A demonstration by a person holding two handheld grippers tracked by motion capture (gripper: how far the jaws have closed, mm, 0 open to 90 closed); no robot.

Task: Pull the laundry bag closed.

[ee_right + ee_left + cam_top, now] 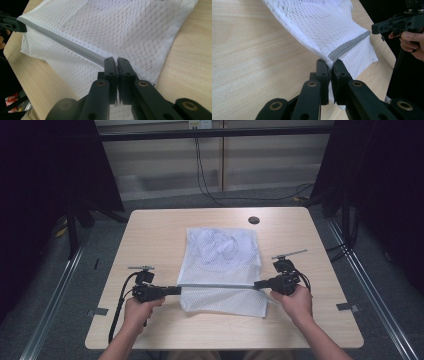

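- The mesh bag lies flat on the table, midway between its left and right edges and a little nearer the near edge than the far one.
- Its long axis runs from the near edge toward the far edge; the grey zip band crosses it the other way, parallel to the near edge.
- The left gripper is clamped on the left end of the band; in the left gripper view the jaws stand closed with the white mesh and grey band pinched between them.
- The right gripper is clamped on the right end of the band; in the right gripper view the jaws meet over the band where it reaches the bag's side seam.
- Between the two grips the band looks drawn taut and lifted slightly off the table, with a flap of mesh hanging from it on the near side and resting on the table.
- Both hands sit level with each other, one at each side of the bag, so neither is nearer: I judge the coming move to be a shared one, carrying the band toward the far edge or back toward the near one.
- Room: bare wood lies left and right of the bag and beyond its far end up to the round hole near the far edge; the near strip is narrower, so a pull that way risks the flap sliding over the edge.
- Something pale lies bundled inside the bag's far half; what it is I cannot tell.
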